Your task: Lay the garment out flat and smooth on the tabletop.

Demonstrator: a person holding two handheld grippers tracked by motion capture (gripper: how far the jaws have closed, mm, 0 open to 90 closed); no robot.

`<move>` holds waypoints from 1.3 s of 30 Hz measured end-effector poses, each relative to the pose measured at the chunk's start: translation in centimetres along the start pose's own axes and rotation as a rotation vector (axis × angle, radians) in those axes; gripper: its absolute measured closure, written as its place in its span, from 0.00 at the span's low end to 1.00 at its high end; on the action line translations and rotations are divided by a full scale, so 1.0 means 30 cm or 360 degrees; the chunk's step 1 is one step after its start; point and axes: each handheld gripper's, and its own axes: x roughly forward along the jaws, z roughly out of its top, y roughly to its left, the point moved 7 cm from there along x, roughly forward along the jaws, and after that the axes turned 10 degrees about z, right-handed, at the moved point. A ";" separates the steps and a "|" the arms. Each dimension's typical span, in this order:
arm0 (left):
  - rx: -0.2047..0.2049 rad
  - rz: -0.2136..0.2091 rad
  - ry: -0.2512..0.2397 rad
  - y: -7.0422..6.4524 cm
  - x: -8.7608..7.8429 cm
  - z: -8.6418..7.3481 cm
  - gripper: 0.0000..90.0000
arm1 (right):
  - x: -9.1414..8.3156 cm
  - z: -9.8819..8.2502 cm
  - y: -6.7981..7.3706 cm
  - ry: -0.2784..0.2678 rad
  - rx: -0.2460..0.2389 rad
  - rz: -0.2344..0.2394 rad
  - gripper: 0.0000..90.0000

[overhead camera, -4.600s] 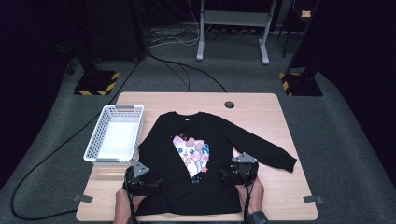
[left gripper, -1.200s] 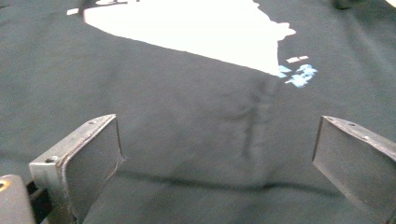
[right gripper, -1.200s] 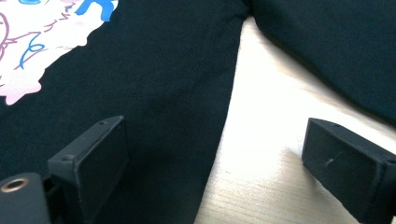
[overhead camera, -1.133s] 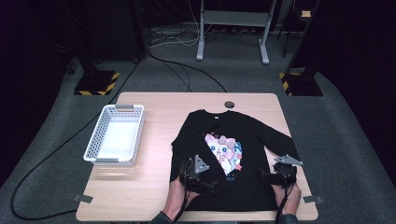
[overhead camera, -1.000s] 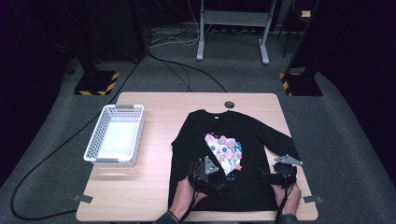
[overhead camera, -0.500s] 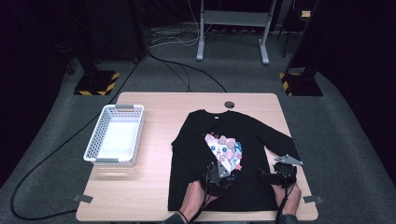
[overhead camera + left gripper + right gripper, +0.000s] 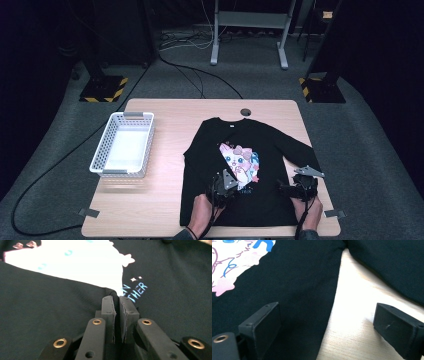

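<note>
A black long-sleeved shirt (image 7: 265, 150) with a pink cartoon print lies flat on the wooden table (image 7: 165, 115), right of centre. Its left sleeve is folded in over the lower left of the print. My left gripper (image 7: 223, 186) rests on the shirt just below the print. Its jaws have just been closing, and in the left gripper view my left gripper (image 7: 117, 298) is shut on a pinch of black sleeve fabric (image 7: 50, 315). My right gripper (image 7: 292, 190) sits at the shirt's right side. There my right gripper (image 7: 328, 315) is open, straddling the shirt's edge (image 7: 299, 277) and bare table (image 7: 357, 315).
A white mesh basket (image 7: 125, 145) stands at the table's left side. A round cable hole (image 7: 245, 112) sits at the far edge. The shirt's right sleeve (image 7: 300, 147) runs out toward the right table edge. Tape tabs mark the near corners.
My left gripper has slid right across the shirt's lower part, toward the print. Its hand followed. The right gripper has kept still.
</note>
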 end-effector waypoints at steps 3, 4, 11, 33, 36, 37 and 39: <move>-0.0035 0.0024 -0.0052 0.028 -0.029 -0.003 0.93 | 0.000 0.000 0.000 0.0000 0.0000 0.0000 0.08; -0.0050 0.0032 -0.0067 0.041 -0.041 -0.006 0.93 | 0.000 0.000 0.000 0.0000 0.0000 -0.0001 0.08; -0.0174 0.0099 -0.0169 0.147 -0.117 -0.033 0.93 | 0.000 0.000 0.000 0.0000 0.0001 -0.0002 0.08; -0.0594 0.0296 -0.0248 0.446 -0.276 -0.231 0.93 | 0.000 0.000 0.000 0.0000 0.0003 -0.0003 0.08; -0.0626 0.0325 -0.0248 0.475 -0.288 -0.253 0.93 | 0.000 0.000 0.000 0.0000 0.0004 -0.0002 0.08; -0.0637 0.0333 -0.0247 0.483 -0.290 -0.260 0.93 | 0.000 0.000 0.000 0.0000 0.0005 -0.0001 0.08; -0.0651 0.0344 -0.0238 0.495 -0.294 -0.274 0.93 | 0.000 0.000 0.000 0.0000 0.0005 -0.0001 0.08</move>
